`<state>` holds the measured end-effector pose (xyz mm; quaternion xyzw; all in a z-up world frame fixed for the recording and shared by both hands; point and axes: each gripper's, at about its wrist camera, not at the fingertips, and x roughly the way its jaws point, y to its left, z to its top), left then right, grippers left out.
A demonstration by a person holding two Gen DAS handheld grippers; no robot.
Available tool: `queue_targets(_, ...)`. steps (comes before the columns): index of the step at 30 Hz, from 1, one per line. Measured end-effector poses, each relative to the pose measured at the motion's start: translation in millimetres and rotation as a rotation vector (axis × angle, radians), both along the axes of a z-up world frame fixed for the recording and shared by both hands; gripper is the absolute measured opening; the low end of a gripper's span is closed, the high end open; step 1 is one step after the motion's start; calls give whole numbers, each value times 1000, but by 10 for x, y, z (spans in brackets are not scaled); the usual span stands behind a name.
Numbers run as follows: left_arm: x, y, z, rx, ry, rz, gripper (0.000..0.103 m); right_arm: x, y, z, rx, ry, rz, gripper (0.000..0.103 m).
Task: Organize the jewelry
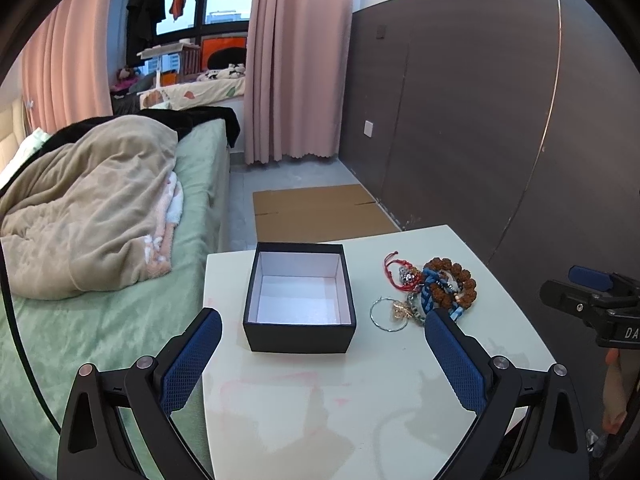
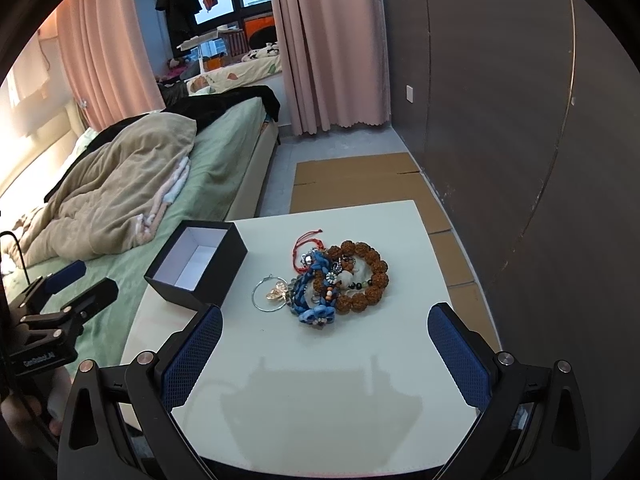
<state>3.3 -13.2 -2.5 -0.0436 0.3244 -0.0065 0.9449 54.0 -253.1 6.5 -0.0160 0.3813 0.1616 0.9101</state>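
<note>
An open black box (image 1: 299, 304) with a white, empty inside stands on the white table (image 1: 360, 400). To its right lies a heap of jewelry (image 1: 434, 290): a brown bead bracelet (image 2: 366, 276), a blue braided piece (image 2: 310, 292), a red cord (image 2: 306, 242) and a silver hoop with a gold charm (image 2: 270, 292). My left gripper (image 1: 322, 328) is open and empty, just in front of the box. My right gripper (image 2: 324, 326) is open and empty, in front of the heap. The box also shows in the right wrist view (image 2: 200, 266).
A bed (image 1: 120, 280) with a beige blanket lies against the table's left side. A dark panelled wall (image 1: 500, 120) runs along the right. Flat cardboard (image 1: 320, 212) lies on the floor beyond the table. Pink curtains (image 1: 296, 60) hang at the back.
</note>
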Motion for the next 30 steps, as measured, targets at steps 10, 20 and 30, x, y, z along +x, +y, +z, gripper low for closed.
queue_targets(10,-9,-39,22,-1,-4,-8,101,-16,-24,66,18,-12,-14,103)
queue_targets(20,51,-142,-8,-2,2,-33,101,28,-106,75,32,-5,-38,103)
queue_targets(30,227,-313,-27,-32,10,-50,101,193,-364,89,77,39,-109,103)
